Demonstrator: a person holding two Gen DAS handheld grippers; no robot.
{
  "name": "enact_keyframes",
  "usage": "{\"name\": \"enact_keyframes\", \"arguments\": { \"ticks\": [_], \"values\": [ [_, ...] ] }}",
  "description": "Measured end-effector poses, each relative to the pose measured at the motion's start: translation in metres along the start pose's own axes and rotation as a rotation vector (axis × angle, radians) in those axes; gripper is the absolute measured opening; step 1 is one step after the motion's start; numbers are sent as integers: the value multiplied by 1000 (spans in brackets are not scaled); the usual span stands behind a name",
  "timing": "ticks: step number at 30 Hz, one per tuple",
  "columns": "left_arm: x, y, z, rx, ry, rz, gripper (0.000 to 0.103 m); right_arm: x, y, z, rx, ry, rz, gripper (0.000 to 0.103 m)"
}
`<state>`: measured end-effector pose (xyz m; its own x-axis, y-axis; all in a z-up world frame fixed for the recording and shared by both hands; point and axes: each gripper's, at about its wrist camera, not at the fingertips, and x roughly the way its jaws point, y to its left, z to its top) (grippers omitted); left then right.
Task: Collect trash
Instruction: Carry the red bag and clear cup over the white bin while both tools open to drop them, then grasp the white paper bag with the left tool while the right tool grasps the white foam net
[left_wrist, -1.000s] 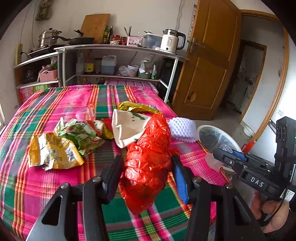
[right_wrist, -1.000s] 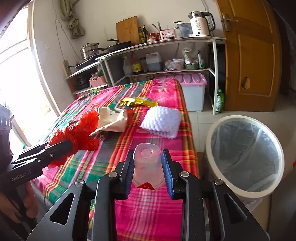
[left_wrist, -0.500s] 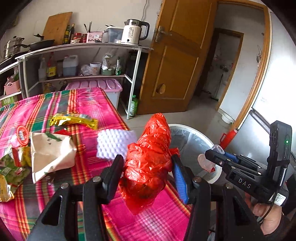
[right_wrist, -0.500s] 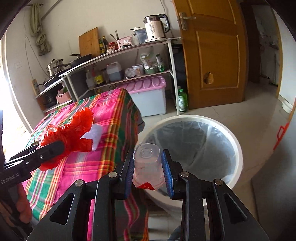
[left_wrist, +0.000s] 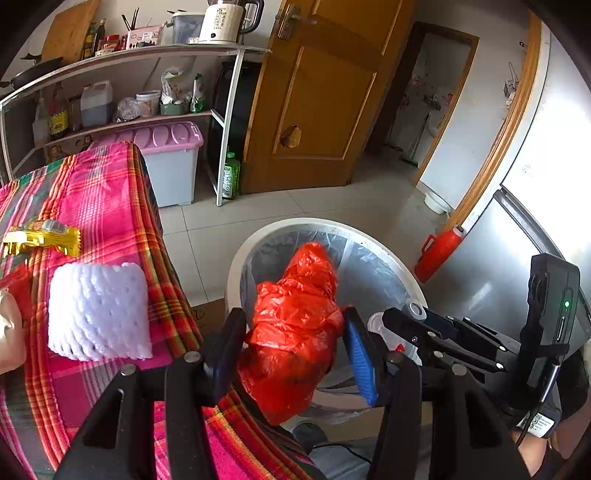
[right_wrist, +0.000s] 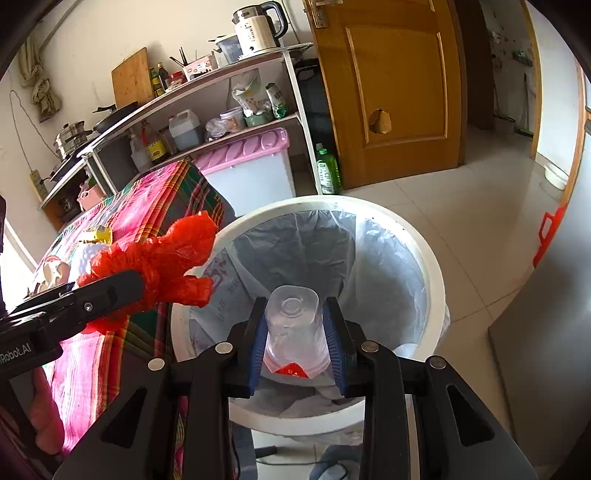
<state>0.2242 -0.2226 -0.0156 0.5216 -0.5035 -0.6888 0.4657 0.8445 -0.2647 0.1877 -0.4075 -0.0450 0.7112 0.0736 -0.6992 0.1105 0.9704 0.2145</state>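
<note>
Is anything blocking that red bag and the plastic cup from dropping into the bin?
Nothing visible does. The red plastic bag and the clear plastic cup both hang over the open, lined trash bin, whose mouth has no lid.

The mouth of the lined white bin (right_wrist: 424, 258) lies open beneath both grippers, its dark interior unobstructed save for the liner folds against the wall. At 9 o'clock the table (left_wrist: 110, 206) under its plaid cloth, bearing a white foam net (left_wrist: 98, 312) and a yellow wrapper (left_wrist: 42, 238), stands just beside the rim and blocks that side. Bare tiled floor (right_wrist: 480, 206) runs free from 12 to 2 o'clock toward the wooden door (right_wrist: 388, 92), while a grey cabinet face (right_wrist: 546, 332) closes off 3 o'clock.
</note>
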Motion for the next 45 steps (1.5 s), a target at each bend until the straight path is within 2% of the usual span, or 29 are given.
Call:
{"name": "enact_keyframes", "arguments": {
  "ticks": [7,16,20,26,30,35,45],
  "values": [
    [8,4,0,-38,28,-12,62,2,-9,0,19,-11,-13,43],
    [-33,7,-7,-19,-77,3,62,-20,9,-1,-17,-53,-9,43],
    [-56,18,-15,-17,-134,38,62,-35,25,-3,-42,-80,21,43],
    [-93,42,-32,-52,-191,102,62,-47,58,-8,-87,-76,88,43],
    [-117,61,-47,-67,-223,159,62,-49,84,-9,-118,-62,166,43],
    [-141,85,-63,-97,-242,214,62,-48,117,-13,-166,-48,233,43],
    [-162,130,-79,-168,-262,283,62,-29,160,-10,-217,0,274,43]
  ]
}}
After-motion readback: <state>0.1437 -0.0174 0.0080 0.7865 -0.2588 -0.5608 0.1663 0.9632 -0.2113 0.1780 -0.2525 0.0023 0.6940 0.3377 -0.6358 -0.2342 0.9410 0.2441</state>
